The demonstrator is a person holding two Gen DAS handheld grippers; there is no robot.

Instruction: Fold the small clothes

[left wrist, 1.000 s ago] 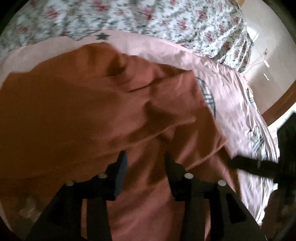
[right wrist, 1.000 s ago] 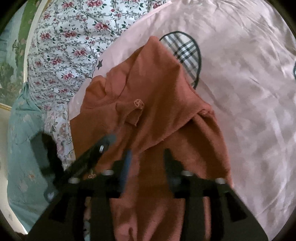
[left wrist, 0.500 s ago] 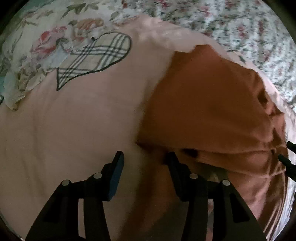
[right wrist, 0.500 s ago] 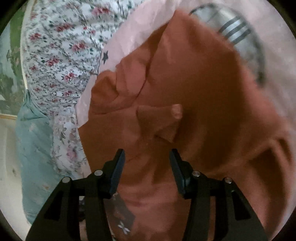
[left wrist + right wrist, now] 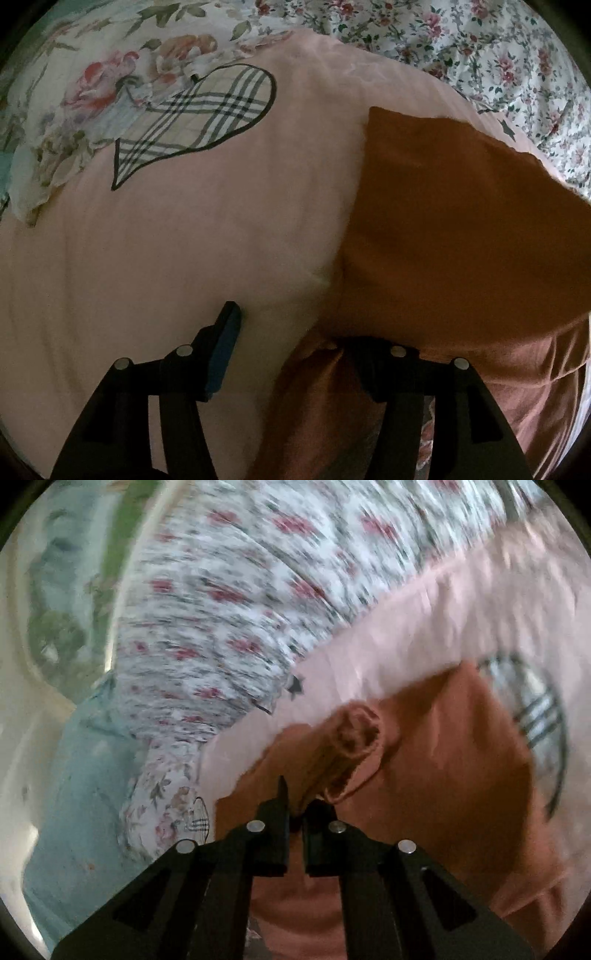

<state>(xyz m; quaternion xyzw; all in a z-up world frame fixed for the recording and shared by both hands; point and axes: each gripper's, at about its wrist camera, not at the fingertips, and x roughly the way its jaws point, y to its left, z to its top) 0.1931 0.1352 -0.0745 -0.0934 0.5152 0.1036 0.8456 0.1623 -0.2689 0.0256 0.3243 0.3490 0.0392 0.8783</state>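
A rust-brown garment (image 5: 461,229) lies on a pink bed sheet (image 5: 184,258). In the left wrist view my left gripper (image 5: 291,332) is open at the garment's left edge; its left finger (image 5: 225,343) rests over bare sheet and its right finger is hidden under a fold of the cloth. In the right wrist view my right gripper (image 5: 295,812) is shut on a fold of the garment (image 5: 443,775), just below a puckered cuff (image 5: 354,734). That view is motion-blurred.
A plaid heart patch (image 5: 199,125) is printed on the sheet to the left. A floral quilt (image 5: 480,48) lies behind the garment, also in the right wrist view (image 5: 240,609). A rose-print pillow (image 5: 85,96) sits far left. A teal cloth (image 5: 85,794) lies left.
My left gripper swung from over the garment to its left edge, one finger slipping under the cloth. My right gripper closed on a fold near the cuff and is moving.
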